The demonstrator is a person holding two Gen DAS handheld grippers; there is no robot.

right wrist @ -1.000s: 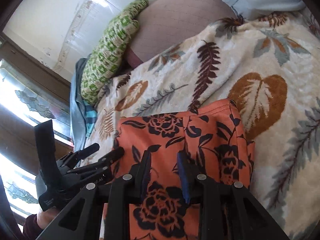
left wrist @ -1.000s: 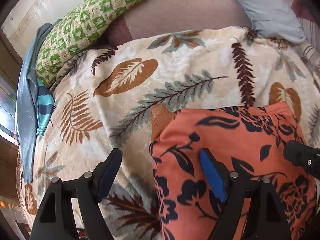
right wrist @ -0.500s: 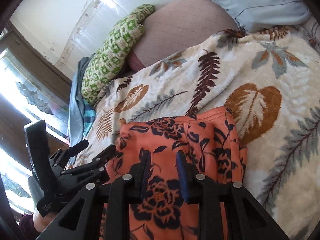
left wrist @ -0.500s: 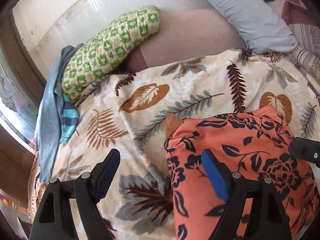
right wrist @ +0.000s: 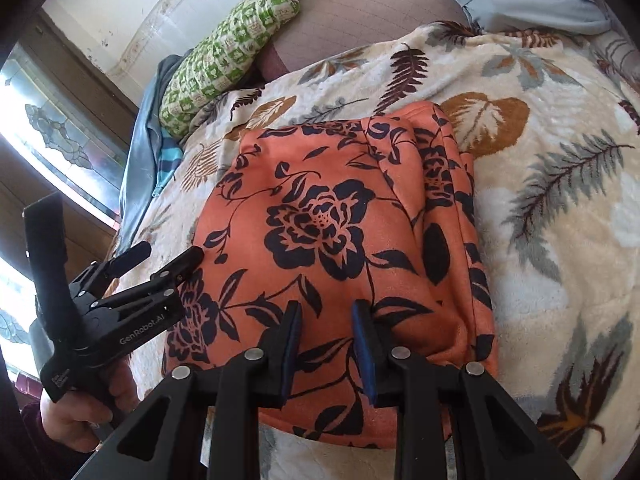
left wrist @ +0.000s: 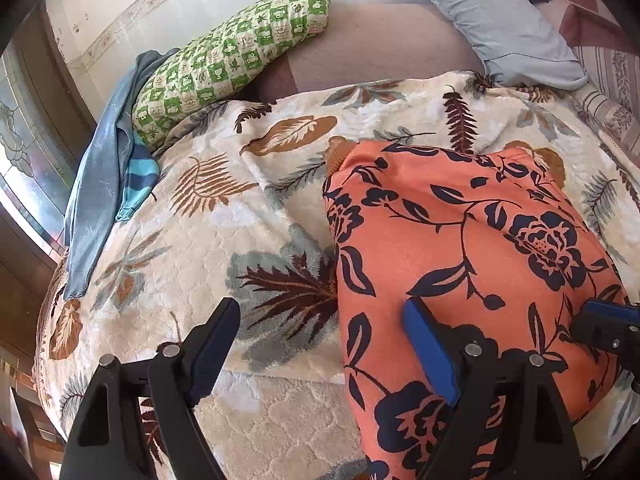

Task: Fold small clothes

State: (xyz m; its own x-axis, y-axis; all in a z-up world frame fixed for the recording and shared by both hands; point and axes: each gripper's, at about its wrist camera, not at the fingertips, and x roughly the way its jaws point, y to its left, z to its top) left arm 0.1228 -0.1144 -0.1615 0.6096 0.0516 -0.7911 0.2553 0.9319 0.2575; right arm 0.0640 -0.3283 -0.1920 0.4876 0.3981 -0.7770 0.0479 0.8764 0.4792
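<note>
An orange garment with dark floral print (left wrist: 460, 248) lies folded into a rough rectangle on a leaf-patterned blanket (left wrist: 240, 216); it also shows in the right wrist view (right wrist: 340, 220). My left gripper (left wrist: 320, 332) is wide open and empty, straddling the garment's left edge from above. It appears in the right wrist view (right wrist: 168, 256) at the garment's left side. My right gripper (right wrist: 326, 312) is open with a narrow gap, empty, over the garment's near edge. Its tip shows in the left wrist view (left wrist: 604, 324) at the right.
A green checked pillow (left wrist: 228, 60) and a grey-blue pillow (left wrist: 492, 20) lie at the back. Blue clothes (left wrist: 108, 176) hang at the blanket's far left edge by the window (right wrist: 60, 148). A mauve sheet (left wrist: 380, 52) lies behind the blanket.
Both grippers have drawn back toward the near edge of the garment, so more of the bed shows. The folded garment lies flat and has not shifted.
</note>
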